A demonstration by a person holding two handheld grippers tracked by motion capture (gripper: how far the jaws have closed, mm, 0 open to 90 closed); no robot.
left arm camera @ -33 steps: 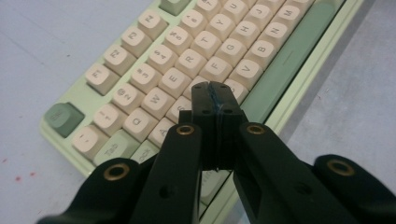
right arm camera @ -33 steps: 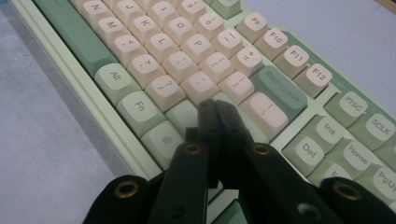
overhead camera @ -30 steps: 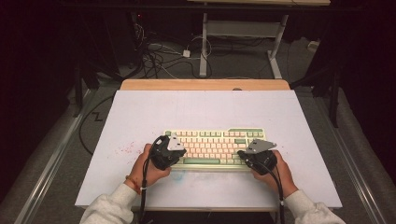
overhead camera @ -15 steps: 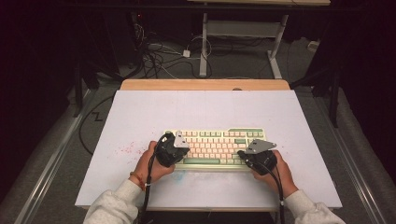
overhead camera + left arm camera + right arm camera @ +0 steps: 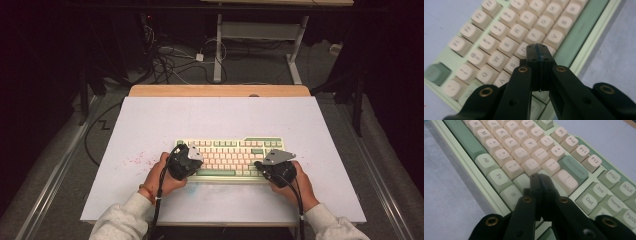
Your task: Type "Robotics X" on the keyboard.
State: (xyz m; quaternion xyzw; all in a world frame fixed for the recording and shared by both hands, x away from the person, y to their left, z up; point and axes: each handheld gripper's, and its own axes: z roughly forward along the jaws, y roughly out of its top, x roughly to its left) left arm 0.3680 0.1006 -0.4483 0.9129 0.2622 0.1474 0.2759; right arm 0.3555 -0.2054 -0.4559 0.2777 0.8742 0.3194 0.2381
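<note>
Closed fingers poised over keyboard point(image 5: 230, 157) keys.
Left gripper point(image 5: 539, 51) closed empty above left-hand letter keys; right gripper point(image 5: 539, 180) closed empty near Backspace key point(image 5: 575, 168); keyboard flat, mid-worktop point(image 5: 150, 120), near front edge.

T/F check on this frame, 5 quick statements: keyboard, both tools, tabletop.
1. The keyboard lies flat on the white tabletop. True.
2. The left tool has its jaws wide open. False: its jaws are shut together, nothing between them.
3. The right tool hovers over the keyboard's right end, near the Backspace key. True.
4. The space bar is pink. False: it is green.
5. The left tool grips a loose keycap. False: it holds nothing; its shut tips sit over the cream letter keys.
</note>
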